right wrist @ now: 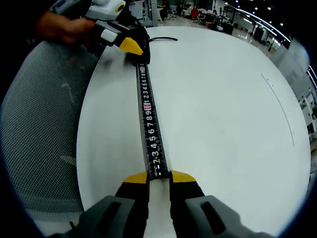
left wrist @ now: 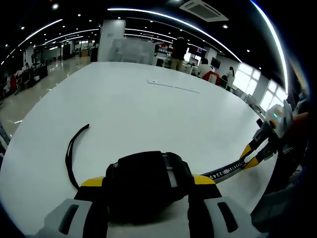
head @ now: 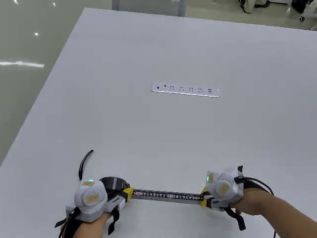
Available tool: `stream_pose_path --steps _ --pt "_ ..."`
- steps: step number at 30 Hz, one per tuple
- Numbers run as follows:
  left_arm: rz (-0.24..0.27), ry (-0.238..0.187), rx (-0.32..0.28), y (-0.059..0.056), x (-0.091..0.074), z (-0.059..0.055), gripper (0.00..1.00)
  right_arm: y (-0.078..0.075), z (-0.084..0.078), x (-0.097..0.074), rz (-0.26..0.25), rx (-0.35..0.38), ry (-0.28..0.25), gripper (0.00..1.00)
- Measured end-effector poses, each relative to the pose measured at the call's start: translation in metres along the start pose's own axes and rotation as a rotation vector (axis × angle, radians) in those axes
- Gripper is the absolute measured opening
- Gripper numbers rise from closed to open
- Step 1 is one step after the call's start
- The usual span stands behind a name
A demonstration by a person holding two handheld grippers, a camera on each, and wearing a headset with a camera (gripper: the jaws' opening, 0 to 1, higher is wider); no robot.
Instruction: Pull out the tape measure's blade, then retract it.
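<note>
on the near left part of the white worktop [head: 198, 134], the left gripper [head: 121, 197] has its fingers closed around the black tape measure [left wrist: 148, 181]. its thin strap [head: 84, 163] curls on the surface just beside it. the blade [head: 168, 195] lies flat and pulled out toward the right, where the right gripper [right wrist: 158, 177] pinches its end between yellow fingers. farther back lies a white power strip [head: 185, 89]. glossy floor [head: 29, 64] shows beyond the worktop's left edge, and a grey mesh chair [right wrist: 39, 124] is at the near edge.
</note>
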State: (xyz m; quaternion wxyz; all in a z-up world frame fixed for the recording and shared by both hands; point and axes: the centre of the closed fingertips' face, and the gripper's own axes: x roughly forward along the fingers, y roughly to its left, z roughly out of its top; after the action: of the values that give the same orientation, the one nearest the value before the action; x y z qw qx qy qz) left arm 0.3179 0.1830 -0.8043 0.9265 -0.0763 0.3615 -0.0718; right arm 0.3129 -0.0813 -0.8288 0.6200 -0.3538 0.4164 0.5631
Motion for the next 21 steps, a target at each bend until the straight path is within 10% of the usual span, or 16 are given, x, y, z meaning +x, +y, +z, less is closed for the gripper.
stream_pose_path --steps 21 --pt "-0.015 0.008 -0.010 -0.0013 -0.0002 0.0000 0.61 0.0032 0.0101 0.0030 0.008 0.007 -0.018 0.14"
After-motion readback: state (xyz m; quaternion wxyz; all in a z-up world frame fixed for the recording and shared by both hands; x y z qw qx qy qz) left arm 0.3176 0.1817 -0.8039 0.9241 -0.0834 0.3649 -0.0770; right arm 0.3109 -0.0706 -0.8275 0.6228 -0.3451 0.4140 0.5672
